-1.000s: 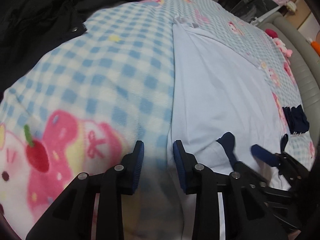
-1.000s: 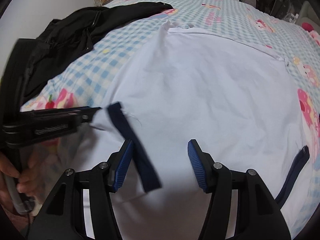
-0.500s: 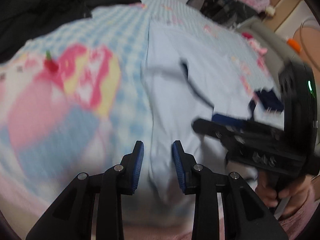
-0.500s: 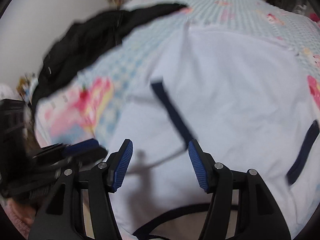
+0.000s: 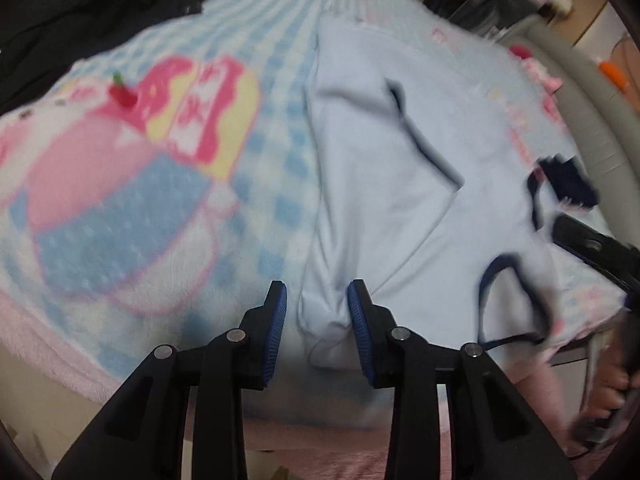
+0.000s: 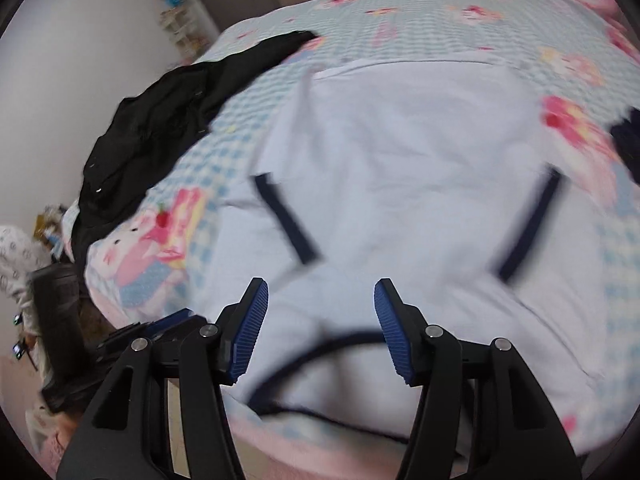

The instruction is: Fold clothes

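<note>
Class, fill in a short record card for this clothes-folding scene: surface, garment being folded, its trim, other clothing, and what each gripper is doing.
surface: bed with checked cartoon blanket
garment: pale blue T-shirt, spread flat, neckline nearest the grippers
trim: navy sleeve bands and navy collar edge
other clothing: black jacket heaped at far left; dark navy item at right edge
left gripper: jaws apart, a shoulder fold of the shirt between them
right gripper: open above the collar, holding nothing
</note>
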`<move>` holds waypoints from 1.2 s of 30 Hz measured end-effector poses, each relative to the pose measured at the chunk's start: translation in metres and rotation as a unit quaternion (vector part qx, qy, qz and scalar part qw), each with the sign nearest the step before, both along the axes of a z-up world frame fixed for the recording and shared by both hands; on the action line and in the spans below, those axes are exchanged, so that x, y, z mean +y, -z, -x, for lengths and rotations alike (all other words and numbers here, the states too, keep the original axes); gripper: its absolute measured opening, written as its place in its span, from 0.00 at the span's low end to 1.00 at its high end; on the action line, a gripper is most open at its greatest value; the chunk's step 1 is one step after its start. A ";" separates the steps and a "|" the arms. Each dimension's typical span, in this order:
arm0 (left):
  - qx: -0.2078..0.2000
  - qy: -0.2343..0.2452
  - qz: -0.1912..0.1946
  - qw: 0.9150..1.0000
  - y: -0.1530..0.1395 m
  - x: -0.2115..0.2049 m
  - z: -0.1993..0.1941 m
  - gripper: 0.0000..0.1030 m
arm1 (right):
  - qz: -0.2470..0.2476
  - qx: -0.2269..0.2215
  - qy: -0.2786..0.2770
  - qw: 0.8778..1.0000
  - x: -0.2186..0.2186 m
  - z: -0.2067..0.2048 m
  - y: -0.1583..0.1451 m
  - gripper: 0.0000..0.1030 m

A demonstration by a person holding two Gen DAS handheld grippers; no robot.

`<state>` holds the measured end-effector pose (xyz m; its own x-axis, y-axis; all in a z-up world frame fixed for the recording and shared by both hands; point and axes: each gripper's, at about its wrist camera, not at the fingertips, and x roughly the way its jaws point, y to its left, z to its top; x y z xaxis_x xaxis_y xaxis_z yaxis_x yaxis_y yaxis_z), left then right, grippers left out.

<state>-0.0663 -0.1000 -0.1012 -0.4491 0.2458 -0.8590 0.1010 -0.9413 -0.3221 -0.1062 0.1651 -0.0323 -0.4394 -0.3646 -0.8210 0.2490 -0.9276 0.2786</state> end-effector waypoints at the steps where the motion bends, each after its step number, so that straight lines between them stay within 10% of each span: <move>1: 0.004 -0.005 -0.005 1.000 -0.002 -0.001 -0.004 0.34 | -0.016 -0.003 0.007 1.000 0.012 -0.004 0.000 0.55; 12: 0.100 0.039 -0.048 0.993 -0.045 0.046 -0.022 0.35 | -0.016 -0.033 0.069 0.997 0.087 -0.045 0.015 0.59; 18: 0.032 0.077 0.019 0.996 -0.021 0.080 -0.023 0.35 | -0.039 -0.038 0.056 0.997 0.075 -0.045 0.026 0.58; 31: 0.112 -0.019 -0.138 0.984 -0.044 -0.007 -0.075 0.37 | 0.018 -0.032 0.107 0.994 0.132 -0.080 0.024 0.59; 36: 0.071 -0.021 -0.072 0.995 -0.034 -0.008 -0.042 0.41 | 0.025 -0.038 0.159 0.986 0.156 -0.061 0.030 0.59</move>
<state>-0.0238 -0.1077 -0.0671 -0.5753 0.3397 -0.7441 0.0830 -0.8807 -0.4663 -0.0452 0.3215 -0.0621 -0.4767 -0.2592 -0.8400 -0.0755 -0.9399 0.3329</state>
